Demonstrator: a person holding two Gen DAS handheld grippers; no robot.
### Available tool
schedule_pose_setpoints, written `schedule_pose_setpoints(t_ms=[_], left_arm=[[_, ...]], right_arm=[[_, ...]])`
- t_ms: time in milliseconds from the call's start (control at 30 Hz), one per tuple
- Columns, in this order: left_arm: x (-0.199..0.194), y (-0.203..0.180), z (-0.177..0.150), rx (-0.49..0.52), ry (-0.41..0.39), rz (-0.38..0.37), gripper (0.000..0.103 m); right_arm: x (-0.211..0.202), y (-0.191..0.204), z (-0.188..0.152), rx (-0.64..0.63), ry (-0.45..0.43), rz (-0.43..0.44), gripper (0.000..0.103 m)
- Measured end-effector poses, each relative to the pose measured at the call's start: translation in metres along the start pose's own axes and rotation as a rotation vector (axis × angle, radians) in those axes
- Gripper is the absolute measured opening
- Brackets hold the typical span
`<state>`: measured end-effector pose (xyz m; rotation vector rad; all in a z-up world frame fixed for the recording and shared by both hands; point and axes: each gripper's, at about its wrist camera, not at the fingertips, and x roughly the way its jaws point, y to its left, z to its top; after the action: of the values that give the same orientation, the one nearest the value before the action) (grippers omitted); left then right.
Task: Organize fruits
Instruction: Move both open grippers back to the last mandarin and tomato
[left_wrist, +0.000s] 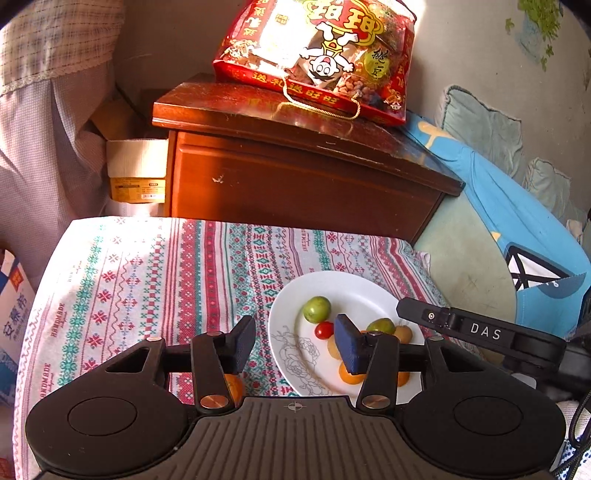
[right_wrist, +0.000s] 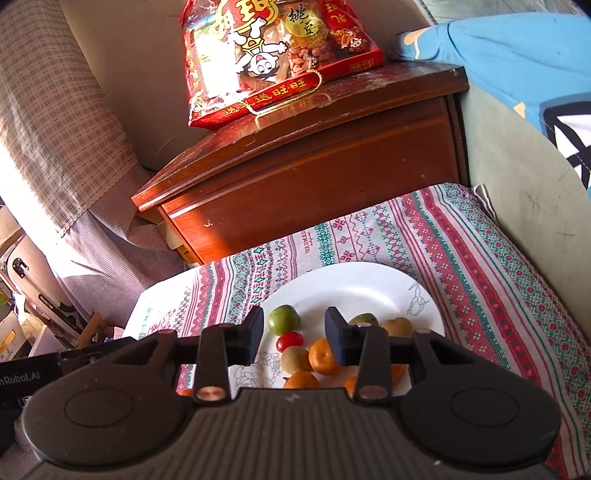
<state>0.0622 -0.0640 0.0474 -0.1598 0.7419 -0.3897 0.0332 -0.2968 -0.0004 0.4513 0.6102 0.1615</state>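
A white plate (left_wrist: 354, 288) (right_wrist: 354, 284) sits on the patterned cloth and holds several fruits: a green plum (left_wrist: 316, 309) (right_wrist: 283, 319), a red cherry tomato (left_wrist: 324, 329) (right_wrist: 290, 340), small oranges (right_wrist: 322, 356) and yellowish-brown fruits (right_wrist: 399, 326). One orange (left_wrist: 233, 387) lies on the cloth left of the plate, under my left finger. My left gripper (left_wrist: 295, 345) is open and empty over the plate's left edge. My right gripper (right_wrist: 294, 338) is open and empty above the fruits. The right gripper's body shows in the left wrist view (left_wrist: 480, 332) at the plate's right.
A dark wooden cabinet (left_wrist: 295, 166) (right_wrist: 314, 147) stands behind the table with a red snack bag (left_wrist: 317, 55) (right_wrist: 273, 59) on top. A curtain (left_wrist: 44, 110) hangs at the left. A blue cushion (left_wrist: 517, 206) and a green seat (right_wrist: 524, 177) are on the right.
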Motion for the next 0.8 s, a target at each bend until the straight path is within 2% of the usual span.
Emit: schedule_pose_setpoints(t_ms=[200,300,400,667,800], left_arm=[[-0.022,0.026,-0.004,-0.050,-0.013,0.051,0.047],[-0.027,0.038,-0.007,-0.072,-0.006,0.073,0.054],[-0.031,0.047,-0.007,-0.085,-0.011,0.094,0.054],[-0.029,0.061,-0.009,-0.104,0.001,0.141,0.055],[-0.023,0.067,-0.015,-0.109,0.037,0.163,0.055]], right_arm=[[-0.005,0.026,-0.024,-0.037,0.034,0.054,0.038],[-0.004,0.039,-0.039,-0.065,0.062,0.073,0.038],[0.002,0.050,-0.052,-0.090,0.100,0.095,0.038],[0.021,0.075,-0.081,-0.180,0.173,0.133,0.038],[0.032,0.082,-0.091,-0.205,0.202,0.151,0.038]])
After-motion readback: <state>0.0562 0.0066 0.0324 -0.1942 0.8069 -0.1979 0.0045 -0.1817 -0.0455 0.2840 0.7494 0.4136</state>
